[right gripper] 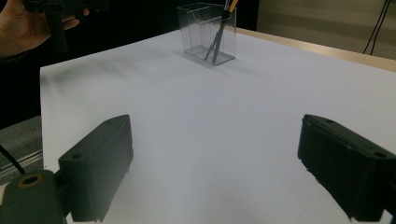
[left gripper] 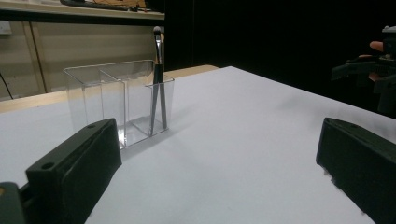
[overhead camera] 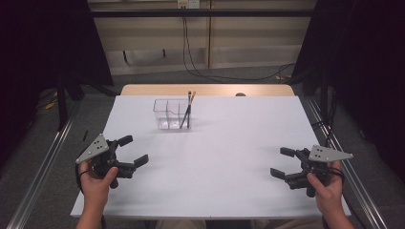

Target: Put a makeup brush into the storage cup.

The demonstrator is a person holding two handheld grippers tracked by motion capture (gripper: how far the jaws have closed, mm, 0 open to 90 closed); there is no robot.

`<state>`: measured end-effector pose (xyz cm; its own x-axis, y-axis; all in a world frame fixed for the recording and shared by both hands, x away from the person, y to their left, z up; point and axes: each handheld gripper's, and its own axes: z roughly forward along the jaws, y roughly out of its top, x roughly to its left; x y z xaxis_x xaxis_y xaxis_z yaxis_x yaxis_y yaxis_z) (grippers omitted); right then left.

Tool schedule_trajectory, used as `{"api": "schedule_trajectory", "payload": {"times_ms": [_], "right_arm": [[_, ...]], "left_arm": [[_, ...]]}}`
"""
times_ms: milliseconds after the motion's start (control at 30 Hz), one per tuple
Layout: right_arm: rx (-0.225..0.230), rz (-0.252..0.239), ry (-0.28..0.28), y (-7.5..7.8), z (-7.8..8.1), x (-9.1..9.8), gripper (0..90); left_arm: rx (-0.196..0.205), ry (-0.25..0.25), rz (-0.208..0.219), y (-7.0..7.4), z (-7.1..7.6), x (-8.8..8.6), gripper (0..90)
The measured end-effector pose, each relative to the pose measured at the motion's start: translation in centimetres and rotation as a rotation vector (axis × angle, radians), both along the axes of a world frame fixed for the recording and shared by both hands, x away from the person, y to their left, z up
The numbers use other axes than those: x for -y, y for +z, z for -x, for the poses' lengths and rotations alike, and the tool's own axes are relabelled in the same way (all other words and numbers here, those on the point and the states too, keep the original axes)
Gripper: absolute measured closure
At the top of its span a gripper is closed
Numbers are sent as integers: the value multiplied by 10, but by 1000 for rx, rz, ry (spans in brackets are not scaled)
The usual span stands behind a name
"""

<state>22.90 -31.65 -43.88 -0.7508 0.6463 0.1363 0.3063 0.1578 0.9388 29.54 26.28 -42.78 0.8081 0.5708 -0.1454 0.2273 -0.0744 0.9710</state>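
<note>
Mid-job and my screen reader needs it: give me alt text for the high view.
A clear acrylic organizer holding two makeup brushes in its right compartment stands toward the far side of a white table. At the near edge, hands hold the left gripper and right gripper, both open and empty.

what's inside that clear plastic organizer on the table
Two brushes stand leaning in the right-end compartment of the clear organizer, tips sticking above its rim. The other compartments look empty; nothing seems hidden, since the walls are see-through.
</note>
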Motion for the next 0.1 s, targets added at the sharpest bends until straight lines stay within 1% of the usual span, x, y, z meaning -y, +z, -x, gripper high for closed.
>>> {"api": "schedule_trajectory", "payload": {"times_ms": [67, 100], "right_arm": [[-2, 2, 0, 0, 0, 0, 102], [0, 1, -1, 0, 0, 0, 102]], "left_arm": [[-6, 1, 2, 0, 0, 0, 0], [-2, 1, -1, 0, 0, 0, 0]]}}
